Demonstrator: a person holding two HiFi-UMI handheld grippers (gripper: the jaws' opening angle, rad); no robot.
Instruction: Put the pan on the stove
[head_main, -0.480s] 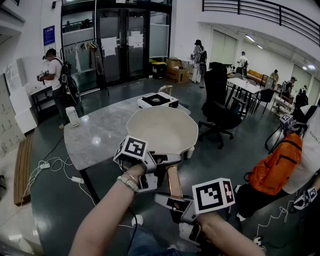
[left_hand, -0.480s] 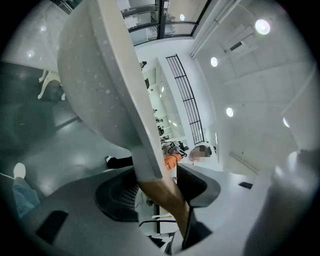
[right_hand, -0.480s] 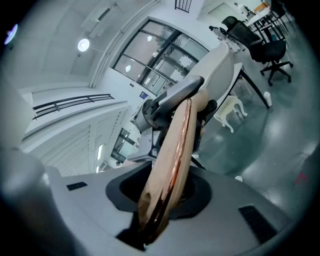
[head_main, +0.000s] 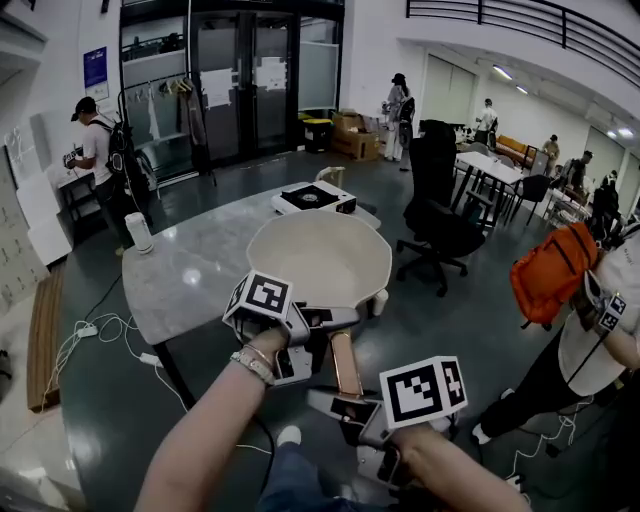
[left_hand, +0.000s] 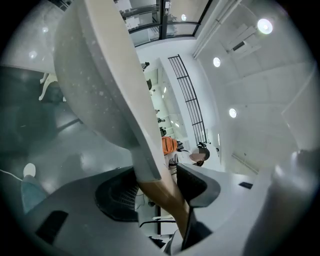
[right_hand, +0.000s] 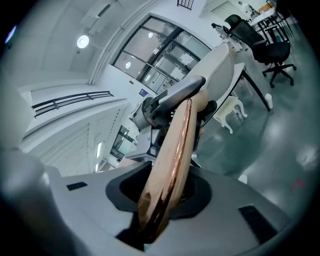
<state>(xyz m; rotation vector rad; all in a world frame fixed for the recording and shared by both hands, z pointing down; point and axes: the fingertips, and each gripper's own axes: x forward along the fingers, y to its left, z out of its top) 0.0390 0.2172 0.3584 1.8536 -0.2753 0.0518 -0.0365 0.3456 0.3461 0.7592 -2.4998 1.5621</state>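
A cream pan (head_main: 318, 258) with a wood-coloured handle (head_main: 346, 365) hangs over the near edge of the grey marble table (head_main: 190, 270), held by both grippers. My left gripper (head_main: 318, 322) is shut on the handle where it joins the pan; in the left gripper view its jaws (left_hand: 160, 187) clamp that neck below the tilted bowl (left_hand: 95, 85). My right gripper (head_main: 340, 403) is shut on the handle's free end (right_hand: 172, 160). The black-topped white stove (head_main: 313, 198) sits at the table's far end, beyond the pan.
A white cylinder (head_main: 141, 232) stands on the table's left corner. A black office chair (head_main: 440, 200) is right of the table. A person with an orange backpack (head_main: 550, 275) bends at the right. Cables (head_main: 95, 335) lie on the floor at left.
The pan and both grippers have stayed almost in place. The person with the orange backpack has moved up and to the right; the person at the far left has shifted slightly.
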